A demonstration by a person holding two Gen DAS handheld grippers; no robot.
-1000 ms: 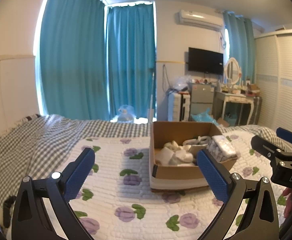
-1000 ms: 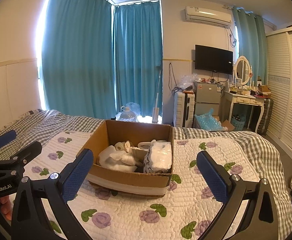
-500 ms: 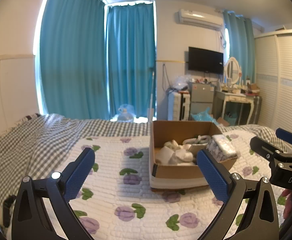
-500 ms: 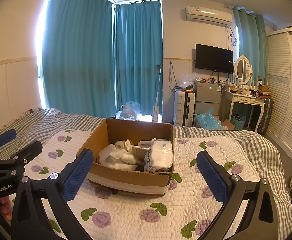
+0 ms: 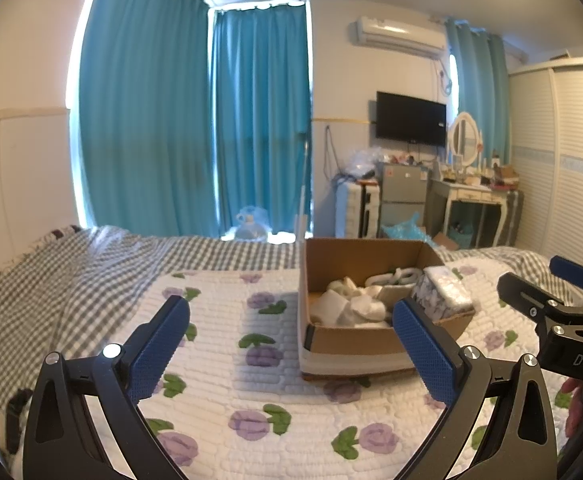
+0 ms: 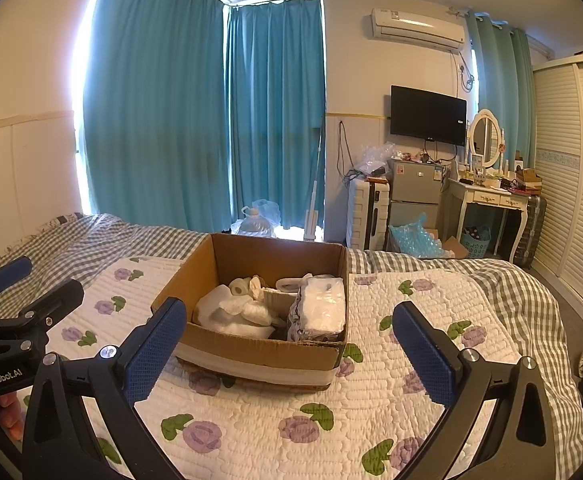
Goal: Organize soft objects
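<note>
An open cardboard box [image 6: 263, 356] sits on the bed's flowered quilt [image 6: 251, 432]. It holds white soft cloths [image 6: 235, 312], a small roll [image 6: 237, 287] and a wrapped white pack [image 6: 323, 308] at its right side. The box also shows in the left wrist view [image 5: 351, 344], with the cloths [image 5: 351, 306] and pack [image 5: 445, 292] inside. My left gripper [image 5: 291, 344] is open and empty, held above the quilt in front-left of the box. My right gripper [image 6: 289, 344] is open and empty, in front of the box. Each gripper shows in the other's view.
A grey checked sheet [image 5: 51, 280] covers the bed's left and far side. Teal curtains [image 6: 211, 120] hang behind. A small fridge [image 6: 415, 188], a suitcase [image 6: 367, 212], a dressing table [image 6: 491, 200] and a wardrobe [image 6: 571, 184] stand at the right.
Almost nothing has changed. Both grippers stay open and hover in front of the box, with only a slight drift of the views.
</note>
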